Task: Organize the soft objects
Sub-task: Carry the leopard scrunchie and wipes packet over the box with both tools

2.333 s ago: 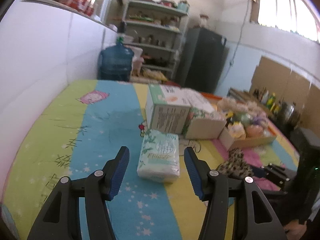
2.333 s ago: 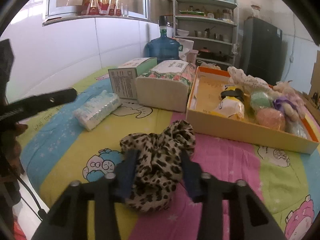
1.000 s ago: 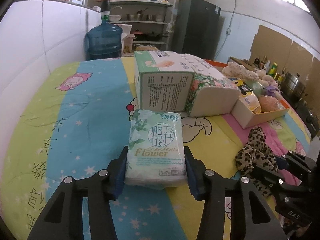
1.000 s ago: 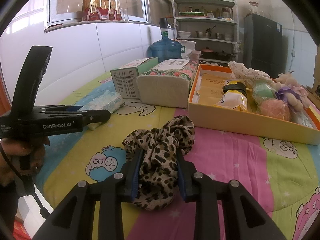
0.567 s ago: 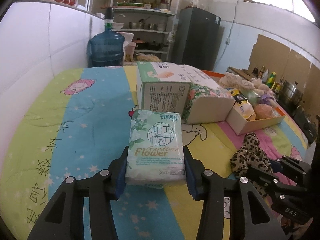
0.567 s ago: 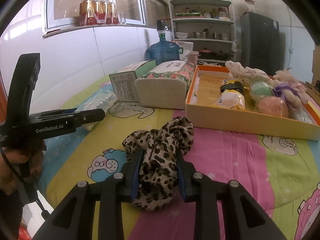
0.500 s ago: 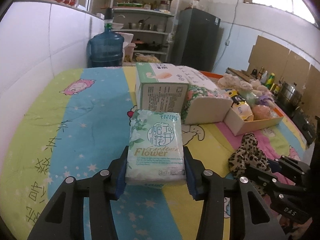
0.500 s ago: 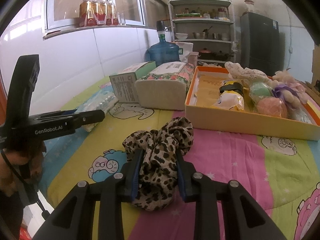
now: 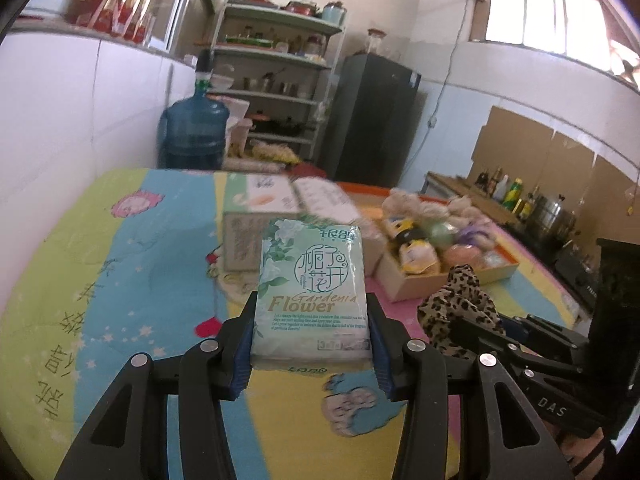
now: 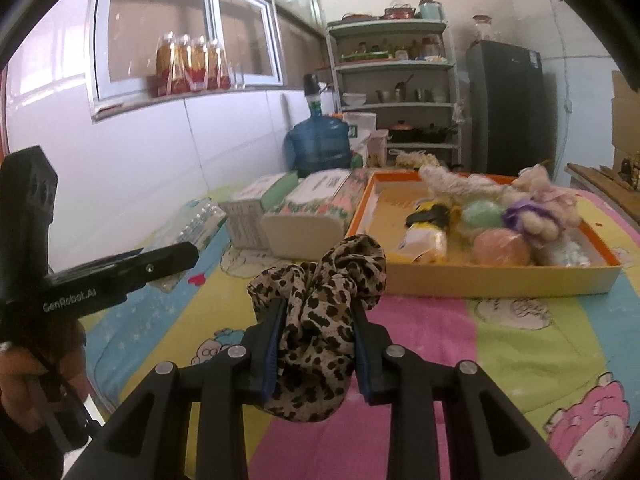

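Observation:
My left gripper [image 9: 312, 332] is shut on a green "Gardenia Flower" tissue pack [image 9: 311, 284] and holds it lifted above the colourful bedsheet [image 9: 120, 280]. The pack also shows in the right wrist view [image 10: 192, 220]. My right gripper [image 10: 316, 340] is shut on a leopard-print cloth [image 10: 320, 300] and holds it raised above the sheet. The cloth also shows in the left wrist view [image 9: 452, 304]. An orange-rimmed cardboard tray [image 10: 500, 280] with several plush toys lies ahead on the right.
A green tissue box [image 10: 256, 200] and a floral tissue pack [image 10: 308, 212] stand left of the tray. A blue water jug [image 10: 320, 144], a shelf rack [image 10: 396, 80] and a black fridge [image 10: 508, 108] are behind. A white tiled wall [image 9: 60, 128] runs along the left.
Both grippers have lifted their loads off the sheet. The tissue pack and the leopard cloth now hang higher, closer to the tray.

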Available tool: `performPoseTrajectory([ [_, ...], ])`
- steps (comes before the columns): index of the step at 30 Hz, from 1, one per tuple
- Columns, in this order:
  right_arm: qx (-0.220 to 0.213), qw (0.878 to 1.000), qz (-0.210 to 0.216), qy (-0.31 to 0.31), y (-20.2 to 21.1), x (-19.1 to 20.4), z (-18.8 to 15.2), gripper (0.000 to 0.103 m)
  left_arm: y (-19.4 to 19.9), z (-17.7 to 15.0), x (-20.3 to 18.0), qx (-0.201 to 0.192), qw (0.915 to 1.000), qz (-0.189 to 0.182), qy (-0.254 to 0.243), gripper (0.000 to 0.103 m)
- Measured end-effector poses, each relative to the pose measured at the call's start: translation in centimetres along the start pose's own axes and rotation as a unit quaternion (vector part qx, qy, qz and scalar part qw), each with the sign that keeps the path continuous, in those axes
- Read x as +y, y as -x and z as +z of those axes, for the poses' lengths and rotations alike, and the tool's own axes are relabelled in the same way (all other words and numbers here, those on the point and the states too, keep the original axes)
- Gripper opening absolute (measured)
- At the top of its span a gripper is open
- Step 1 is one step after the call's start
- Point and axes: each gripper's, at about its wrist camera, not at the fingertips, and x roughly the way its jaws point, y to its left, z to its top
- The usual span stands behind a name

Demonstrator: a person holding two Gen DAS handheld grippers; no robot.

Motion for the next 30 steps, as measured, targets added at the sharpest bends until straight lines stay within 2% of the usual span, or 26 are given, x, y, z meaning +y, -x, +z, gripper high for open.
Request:
performPoseTrajectory([
  [10, -0.039, 0.999, -0.03, -0.005, 3.1, -3.1, 1.3, 0.031, -0.7, 0.7, -4.4, -0.012, 0.9995, -0.029, -0.009, 0.05],
  [22, -0.037, 0.997, -0.064, -0.034, 3.8, -7.6, 2.3, 0.031, -3.1, 1.5, -8.1, 0.003, 0.9977, -0.065, -0.02, 0.05],
  [30, -0.04, 0.995, -0.082, -0.043, 4.4, -9.5, 3.2, 0.031, -3.9, 2.2, -10.3, -0.002, 0.996, -0.086, -0.024, 0.05],
])
